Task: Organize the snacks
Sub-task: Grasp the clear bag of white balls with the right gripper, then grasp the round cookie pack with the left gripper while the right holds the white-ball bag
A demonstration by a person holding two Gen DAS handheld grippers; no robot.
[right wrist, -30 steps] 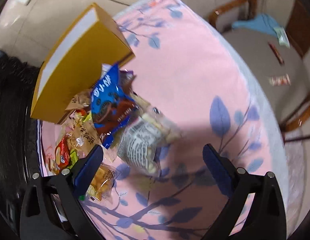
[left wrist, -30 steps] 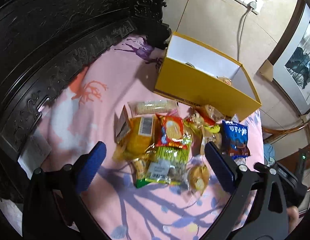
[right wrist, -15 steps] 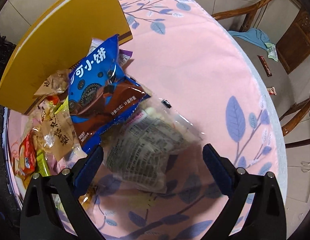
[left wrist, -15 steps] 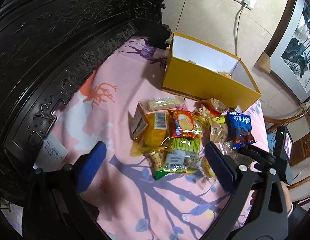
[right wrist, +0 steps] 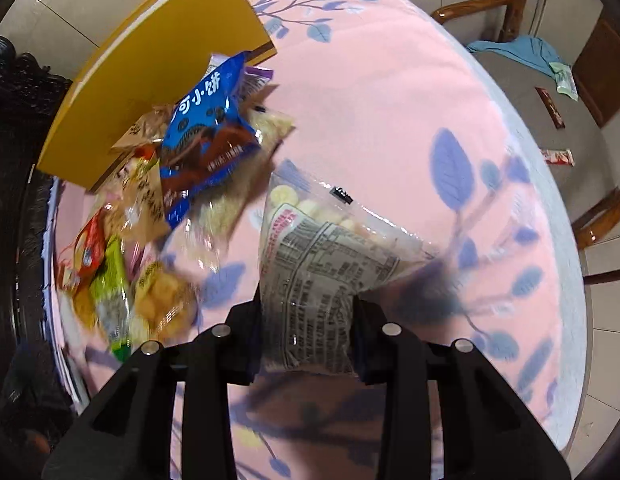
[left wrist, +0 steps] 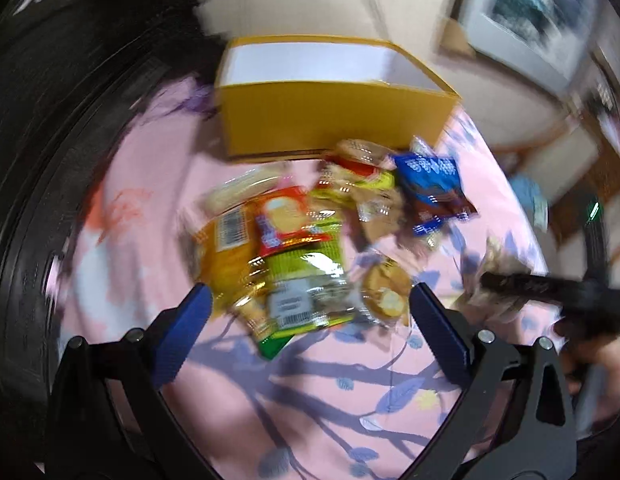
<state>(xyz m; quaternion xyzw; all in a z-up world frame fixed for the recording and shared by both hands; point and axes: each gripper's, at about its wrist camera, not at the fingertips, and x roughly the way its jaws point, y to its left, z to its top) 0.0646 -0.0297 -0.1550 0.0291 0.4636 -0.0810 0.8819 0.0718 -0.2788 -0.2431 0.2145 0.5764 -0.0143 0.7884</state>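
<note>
A heap of snack packets lies on the pink leaf-print tablecloth point(right wrist: 389, 92) in front of an open yellow box point(left wrist: 333, 120), whose side also shows in the right wrist view point(right wrist: 150, 80). My right gripper point(right wrist: 308, 304) has its jaws closing, and its pads press a clear bag of small pale puffs with a printed label point(right wrist: 321, 256). The blue cookie bag point(right wrist: 206, 124) stays in the heap to the left. My left gripper point(left wrist: 308, 300) stands open above a green packet point(left wrist: 306, 264), a red one point(left wrist: 286, 216) and a round pastry point(left wrist: 385, 288). This view is blurred.
Dark carved wooden furniture point(left wrist: 50, 120) borders the table on the left. The table's rounded edge point(right wrist: 569, 280) falls away on the right toward a wooden chair point(right wrist: 509, 12), whose grey seat holds a blue cloth point(right wrist: 517, 50) and loose wrappers point(right wrist: 549, 108).
The right gripper's fingers closed from wide apart onto the clear bag. The left wrist view rolled and shifted, so the yellow box now faces it squarely.
</note>
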